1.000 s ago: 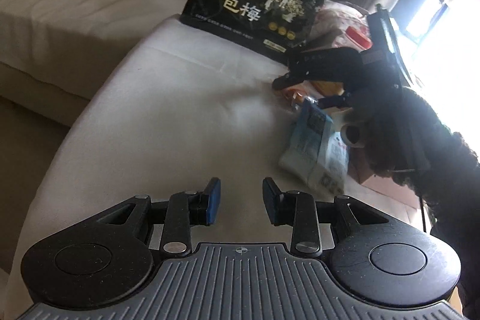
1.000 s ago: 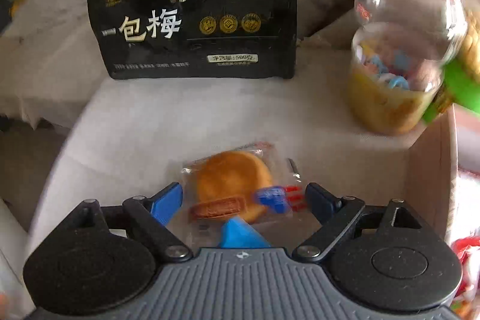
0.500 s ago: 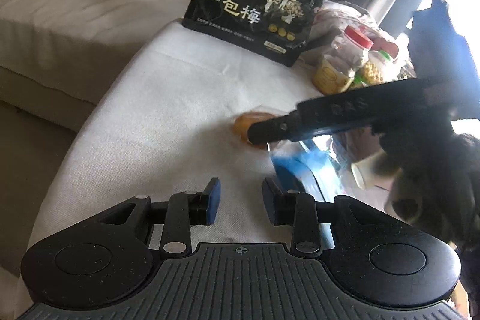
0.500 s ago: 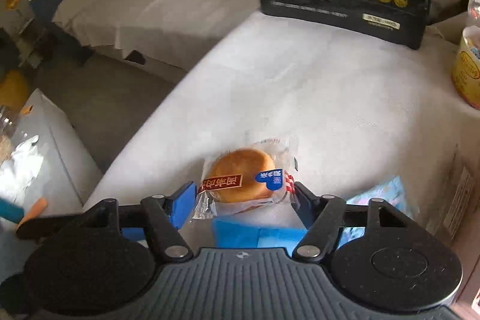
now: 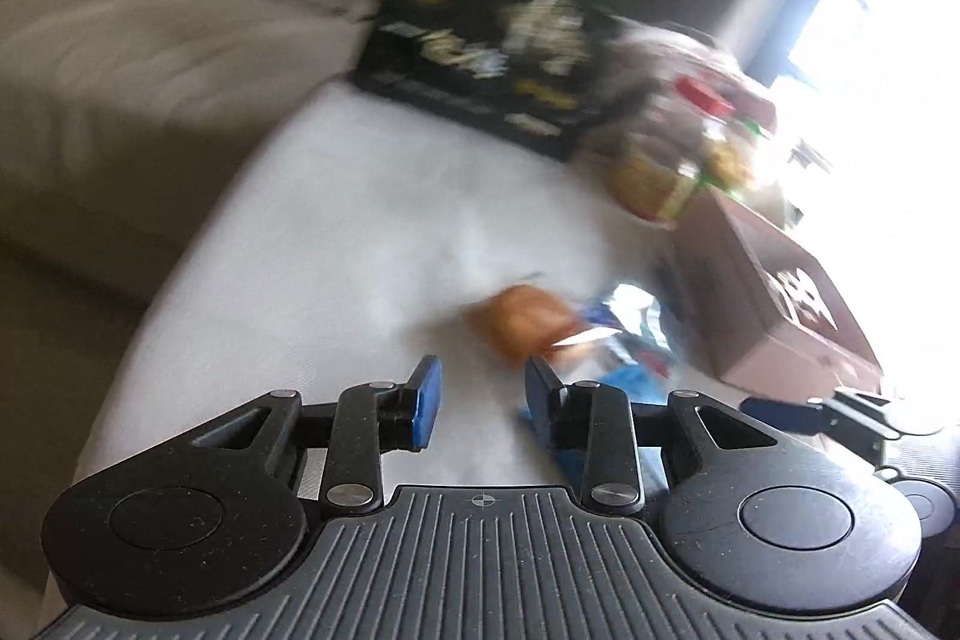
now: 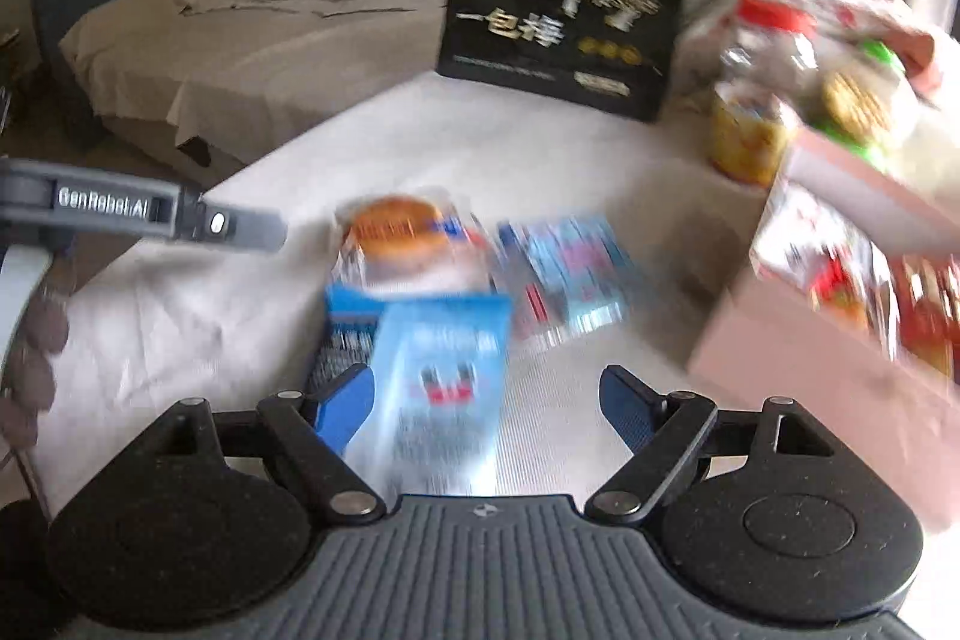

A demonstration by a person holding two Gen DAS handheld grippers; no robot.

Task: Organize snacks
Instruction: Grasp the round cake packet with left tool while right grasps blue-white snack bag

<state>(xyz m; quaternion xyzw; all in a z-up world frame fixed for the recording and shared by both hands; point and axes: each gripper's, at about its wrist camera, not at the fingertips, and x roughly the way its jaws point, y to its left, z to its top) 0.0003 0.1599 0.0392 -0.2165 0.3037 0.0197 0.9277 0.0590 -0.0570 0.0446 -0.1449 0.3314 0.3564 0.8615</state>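
Observation:
A wrapped round bun (image 6: 402, 238) lies on the white-covered table (image 6: 252, 316), apart from both grippers. A light blue snack packet (image 6: 438, 382) lies on the cloth between the fingers of my right gripper (image 6: 486, 409), close to the left pad. The jaws are opening and do not press on it. A second blue packet (image 6: 570, 274) lies to the right of the bun. My left gripper (image 5: 483, 400) hovers just short of the bun (image 5: 522, 322), its jaws a narrow gap apart with nothing in them. Both views are blurred.
An open cardboard box (image 6: 840, 328) with snacks stands at the right. A tall black bag (image 6: 564, 22) and a red-lidded jar (image 6: 750, 124) stand at the back. A grey sofa (image 6: 252, 16) lies beyond the table. A hand (image 6: 30, 370) holds the left gripper at the left edge.
My right gripper carried the bun from beside the jar to the middle of the table, let it go and drew back toward the near edge. The left gripper kept its place.

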